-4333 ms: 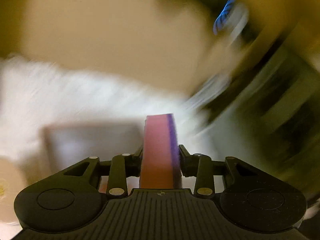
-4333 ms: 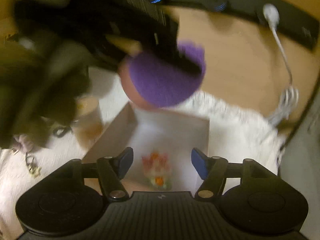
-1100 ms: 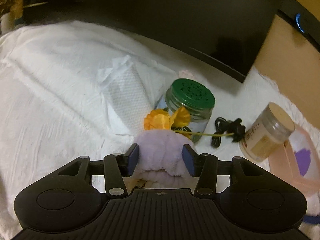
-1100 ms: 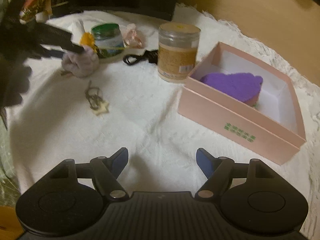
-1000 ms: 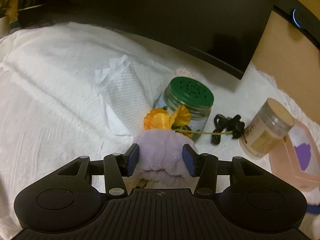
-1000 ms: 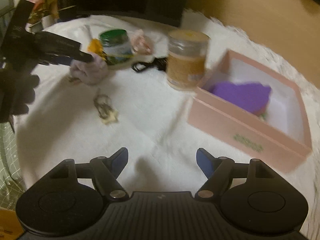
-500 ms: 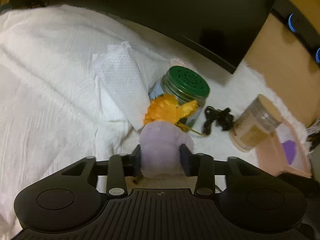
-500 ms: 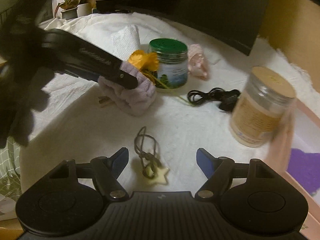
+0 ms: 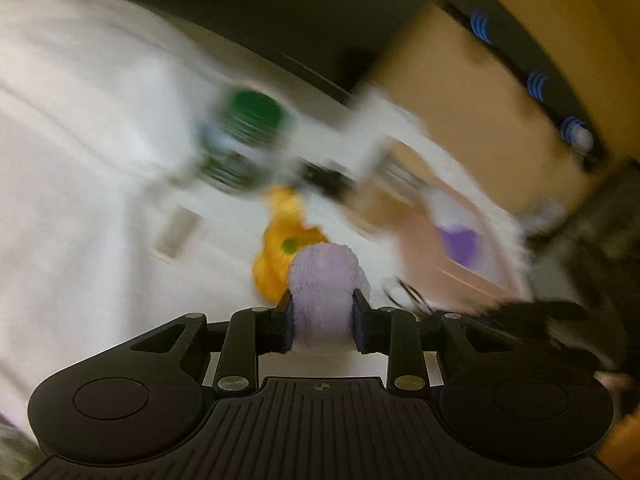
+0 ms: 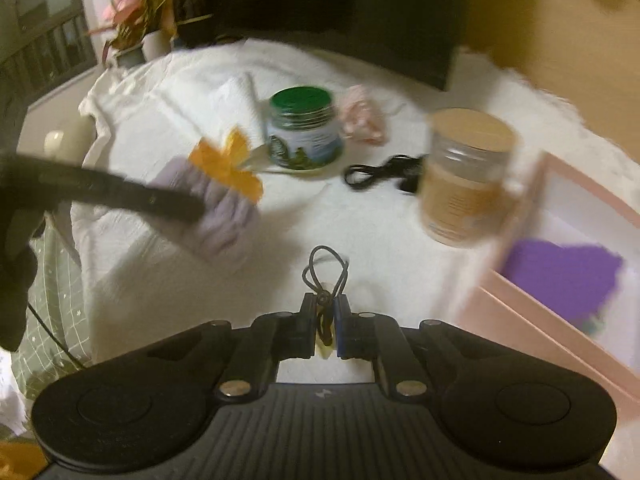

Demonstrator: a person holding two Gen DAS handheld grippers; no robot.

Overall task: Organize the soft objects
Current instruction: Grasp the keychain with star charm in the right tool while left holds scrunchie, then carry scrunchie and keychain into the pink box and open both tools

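A lilac fluffy band (image 9: 324,284) with an orange flower (image 9: 280,252) sits between the pads of my left gripper (image 9: 322,300). The jaws are closing and the pads press into its sides. In the right wrist view the same band (image 10: 228,220) hangs off the white cloth at the left. My right gripper (image 10: 323,308) is shut on a black hair tie (image 10: 325,268) with a pale star charm; its loops stick out ahead of the jaws. A pink box (image 10: 516,304) at the right holds a purple heart-shaped pad (image 10: 560,280).
On the white cloth stand a green-lidded jar (image 10: 304,128) and a tan-lidded jar (image 10: 464,176), with a black cable (image 10: 384,172) between them. A pink cloth scrap (image 10: 362,120) and a white tissue (image 10: 236,108) lie behind. A dark screen (image 10: 360,8) closes off the back.
My left gripper closed on the lilac band and swung right with it, towards the pink box. My right gripper came down over the hair tie and shut on it.
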